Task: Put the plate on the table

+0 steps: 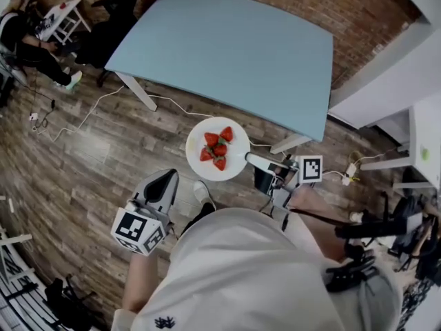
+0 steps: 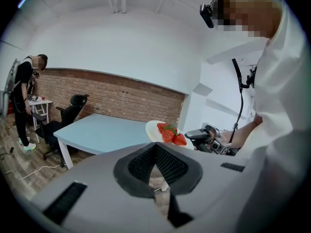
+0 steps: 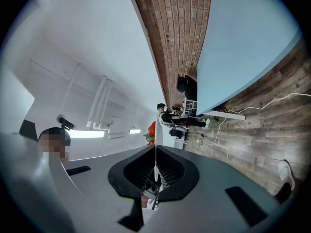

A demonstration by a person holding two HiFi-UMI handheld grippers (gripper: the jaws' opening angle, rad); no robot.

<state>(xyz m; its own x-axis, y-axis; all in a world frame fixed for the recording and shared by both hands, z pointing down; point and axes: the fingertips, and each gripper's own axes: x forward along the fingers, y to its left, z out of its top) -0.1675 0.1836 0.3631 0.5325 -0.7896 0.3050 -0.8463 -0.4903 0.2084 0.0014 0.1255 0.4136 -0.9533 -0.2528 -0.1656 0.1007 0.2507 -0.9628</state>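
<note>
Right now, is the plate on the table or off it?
Off it: the plate is over the floor, short of the table, in the right tongs.

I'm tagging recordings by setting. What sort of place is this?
Probably an office or studio workroom: a large blue table, an office chair by a brick wall, and cables trailing over the wood floor.

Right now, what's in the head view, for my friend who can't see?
The right tongs hold a white plate of strawberries over the wooden floor, just short of a light blue table. The left tongs hang shut and empty nearby.
</note>
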